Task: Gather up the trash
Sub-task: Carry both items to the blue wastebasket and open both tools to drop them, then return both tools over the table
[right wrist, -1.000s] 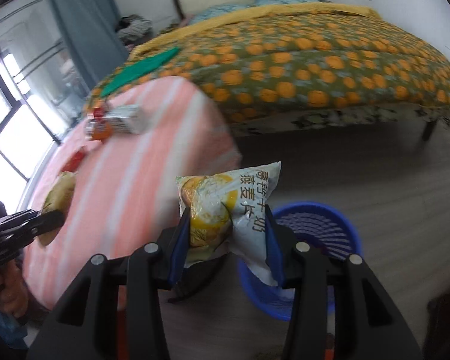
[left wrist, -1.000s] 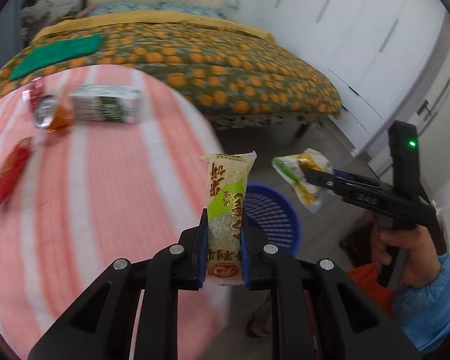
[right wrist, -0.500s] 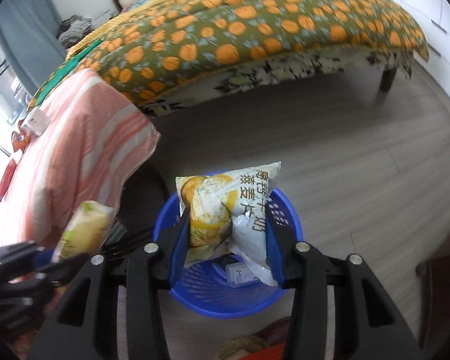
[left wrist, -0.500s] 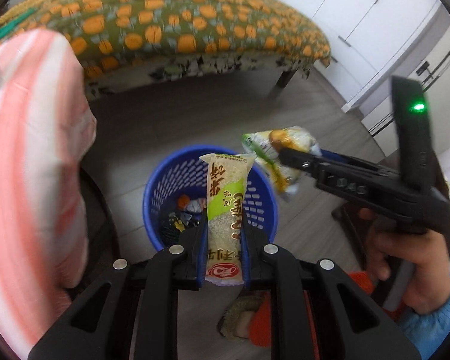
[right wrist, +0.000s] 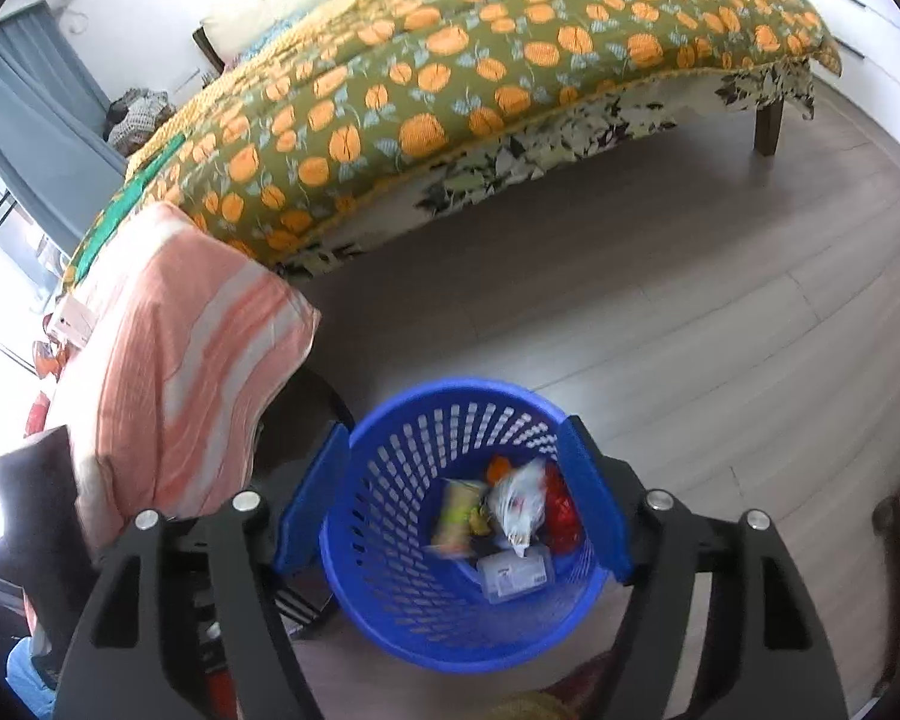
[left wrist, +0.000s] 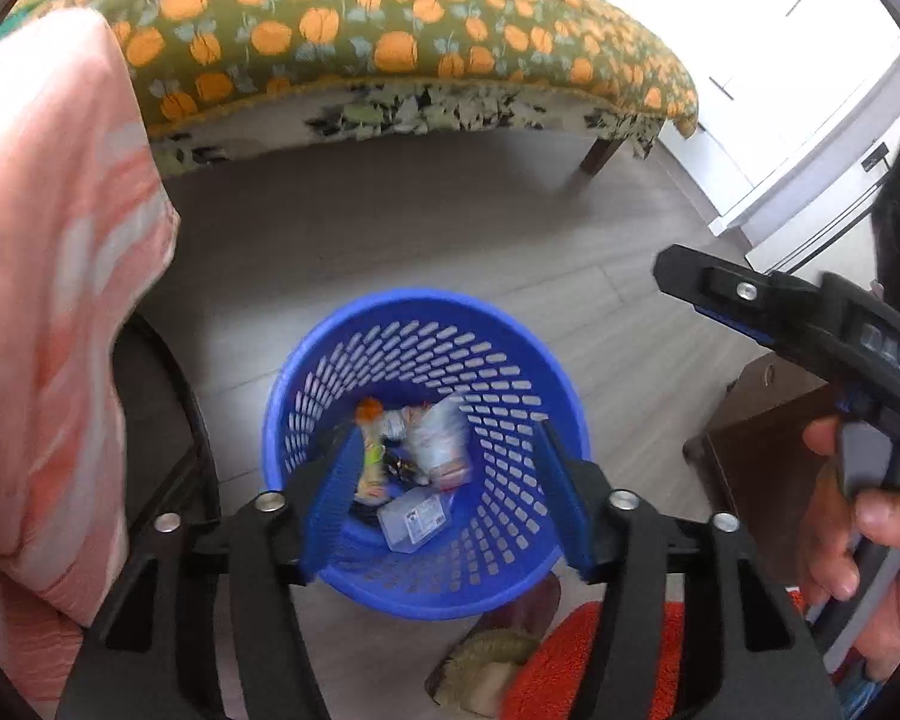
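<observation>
A blue perforated basket stands on the floor right below both grippers. My left gripper hangs over it, jaws opening, with nothing between them. My right gripper is also above the basket, jaws opening and empty; one of its fingers reaches in from the right in the left wrist view, held by a hand. In the basket lie the green-and-yellow snack packet, the white oat packet, a red wrapper and a clear box.
A table under a pink-striped cloth stands left of the basket, with a white carton and an orange wrapper on its far end. Behind are a bed with an orange-patterned cover, white cupboards, and brown furniture.
Both grippers swung from the table to over the basket and came down. Both then opened and let go; the two packets now lie in the basket.
</observation>
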`<state>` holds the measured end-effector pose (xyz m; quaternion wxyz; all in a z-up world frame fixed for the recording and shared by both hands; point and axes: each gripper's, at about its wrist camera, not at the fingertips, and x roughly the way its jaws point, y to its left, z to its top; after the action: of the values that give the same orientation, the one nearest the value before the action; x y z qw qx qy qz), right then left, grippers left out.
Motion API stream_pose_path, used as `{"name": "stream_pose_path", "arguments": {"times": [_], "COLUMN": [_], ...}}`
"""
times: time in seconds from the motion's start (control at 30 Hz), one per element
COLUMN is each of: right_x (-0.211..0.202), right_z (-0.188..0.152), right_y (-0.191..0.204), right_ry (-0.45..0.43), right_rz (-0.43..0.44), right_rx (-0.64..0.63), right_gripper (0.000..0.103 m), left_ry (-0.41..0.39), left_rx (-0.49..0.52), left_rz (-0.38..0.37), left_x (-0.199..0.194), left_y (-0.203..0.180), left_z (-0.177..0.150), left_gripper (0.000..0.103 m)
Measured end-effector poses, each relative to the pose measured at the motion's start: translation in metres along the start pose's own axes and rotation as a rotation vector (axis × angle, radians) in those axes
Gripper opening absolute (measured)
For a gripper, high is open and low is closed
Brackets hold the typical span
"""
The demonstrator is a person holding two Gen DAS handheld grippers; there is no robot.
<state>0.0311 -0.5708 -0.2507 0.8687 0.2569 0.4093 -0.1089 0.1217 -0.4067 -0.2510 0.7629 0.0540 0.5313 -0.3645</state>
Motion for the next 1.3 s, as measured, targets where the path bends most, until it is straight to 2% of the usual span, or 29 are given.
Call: {"name": "stream_pose_path", "arguments": {"times": [0.13, 0.27, 0.33, 0.43, 0.63, 0.7, 0.77, 0.9, 0.97, 1.03, 1.13, 1.3], "right_x": [-0.007, -0.011, -0.014, -0.023, -0.029, -0.027, -0.025, -0.017, -0.01, 0.006, 0.031, 0.07], "right_z": [0.003, 0.0, -0.003, -0.012, -0.049, -0.062, -0.075, -0.091, -0.094, -0.094, -0.093, -0.093], "right_y": [0.01, 0.034, 0.053, 0.084, 0.163, 0.19, 0.217, 0.286, 0.319, 0.358, 0.399, 0.423], "right_ry": [-0.048, -0.094, -0.13, -0.194, -0.263, -0.242, -0.221, -0.157, -0.127, -0.06, -0.027, 0.017], "right_rz": [-0.054, -0.09, -0.097, -0.093, -0.034, 0.005, 0.043, 0.101, 0.11, 0.115, 0.092, 0.082], "right_rx": [-0.026, -0.1, -0.156, -0.249, -0.424, -0.444, -0.463, -0.537, -0.576, -0.628, -0.695, -0.71], "right_gripper": [0.082, 0.083, 0.083, 0.083, 0.085, 0.086, 0.087, 0.087, 0.089, 0.089, 0.09, 0.091], "left_ry": [-0.099, -0.223, -0.268, -0.295, -0.31, -0.288, -0.256, -0.275, -0.269, -0.271, -0.275, -0.28], "left_rx": [0.048, 0.096, 0.1, 0.089, -0.053, -0.098, -0.117, -0.137, -0.192, -0.25, -0.273, -0.282], "left_rz": [0.0, 0.025, 0.05, 0.101, 0.192, 0.239, 0.322, 0.376, 0.363, 0.329, 0.349, 0.362], "left_x": [-0.049, -0.116, -0.141, -0.168, -0.21, -0.221, -0.231, -0.256, -0.265, -0.274, -0.282, -0.3], "left_y": [-0.008, -0.004, 0.006, 0.029, 0.114, 0.14, 0.162, 0.196, 0.213, 0.233, 0.248, 0.275], "left_z": [-0.011, -0.033, -0.044, -0.06, -0.097, -0.106, -0.112, -0.132, -0.14, -0.152, -0.165, -0.179], "left_gripper": [0.085, 0.096, 0.097, 0.098, 0.097, 0.098, 0.098, 0.098, 0.098, 0.098, 0.098, 0.098]}}
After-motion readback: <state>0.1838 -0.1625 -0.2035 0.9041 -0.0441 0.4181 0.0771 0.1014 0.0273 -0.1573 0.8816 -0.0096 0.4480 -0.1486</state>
